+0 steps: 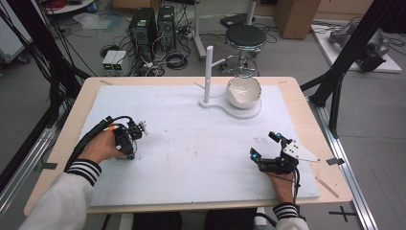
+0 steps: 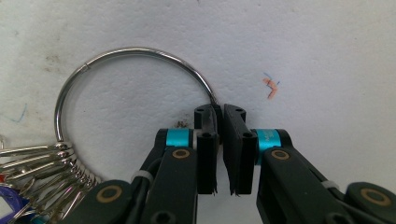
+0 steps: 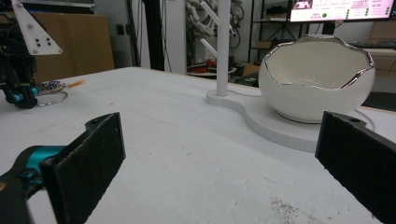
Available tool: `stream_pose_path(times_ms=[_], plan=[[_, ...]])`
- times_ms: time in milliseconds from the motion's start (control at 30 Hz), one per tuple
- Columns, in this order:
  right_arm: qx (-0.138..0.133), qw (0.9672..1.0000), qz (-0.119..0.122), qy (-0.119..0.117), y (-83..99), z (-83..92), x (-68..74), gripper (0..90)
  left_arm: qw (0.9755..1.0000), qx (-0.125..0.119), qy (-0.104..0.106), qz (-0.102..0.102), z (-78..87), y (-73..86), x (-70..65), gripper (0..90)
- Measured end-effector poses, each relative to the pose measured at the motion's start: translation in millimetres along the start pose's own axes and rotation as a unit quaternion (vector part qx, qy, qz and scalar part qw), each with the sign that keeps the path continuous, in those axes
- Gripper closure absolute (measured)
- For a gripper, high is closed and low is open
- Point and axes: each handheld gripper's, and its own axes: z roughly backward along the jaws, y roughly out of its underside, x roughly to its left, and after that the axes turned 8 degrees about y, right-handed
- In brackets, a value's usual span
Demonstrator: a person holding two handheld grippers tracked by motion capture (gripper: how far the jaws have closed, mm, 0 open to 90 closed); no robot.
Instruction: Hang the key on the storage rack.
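Note:
A large silver key ring (image 2: 130, 50) lies on the white mat, with several small rings and keys (image 2: 32, 163) bunched at its lower left. My left gripper (image 2: 219, 112) is shut on the ring's wire, the two black pads pinching it at the ring's right side. In the high view that gripper (image 1: 129, 146) sits at the mat's left with the keys (image 1: 140, 127) just beyond it. My right gripper (image 1: 264, 145) rests open at the mat's right front, its pads (image 3: 88, 158) wide apart with nothing between them. It also sees the left gripper (image 3: 18, 95) and the key ring (image 3: 52, 98) far off.
A white egg-shaped bowl with a silver rim (image 1: 243, 91) (image 3: 317, 79) stands on a flat white base (image 1: 239, 111) at the back, beside an upright white post (image 1: 208, 72) (image 3: 223, 46). The white mat (image 1: 191, 143) covers most of the wooden table.

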Motion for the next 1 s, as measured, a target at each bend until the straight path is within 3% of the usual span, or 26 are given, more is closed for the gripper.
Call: stream_pose_path(times_ms=[133,200,400,600,833,1000], plan=[[0.0,1.0,-0.001,0.0,0.0,0.0,0.0,0.9,1.0,-0.003,-0.002,0.0,-0.2,0.4,-1.0,84.7],[-0.001,1.0,-0.001,-0.001,0.1,-0.1,-0.1,1.0,0.9999,0.005,-0.004,-0.012,1.0,0.4,-0.1,84.8],[-0.001,1.0,-0.001,0.0,0.1,-0.2,-0.2,0.9,0.9996,-0.018,-0.013,-0.019,9.5,2.6,-2.5,86.3],[-0.001,1.0,-0.001,0.0,0.0,-0.2,-0.2,1.0,0.9978,-0.042,-0.038,-0.035,29.5,4.9,-6.2,86.6],[-0.001,1.0,0.0,-0.001,0.1,-0.2,-0.2,1.0,0.9923,-0.094,-0.066,-0.046,55.4,10.2,-7.2,87.0],[-0.001,1.0,-0.001,-0.001,0.0,-0.2,-0.2,0.9,0.9836,-0.148,-0.083,-0.06,71.6,15.3,-8.0,87.3]])
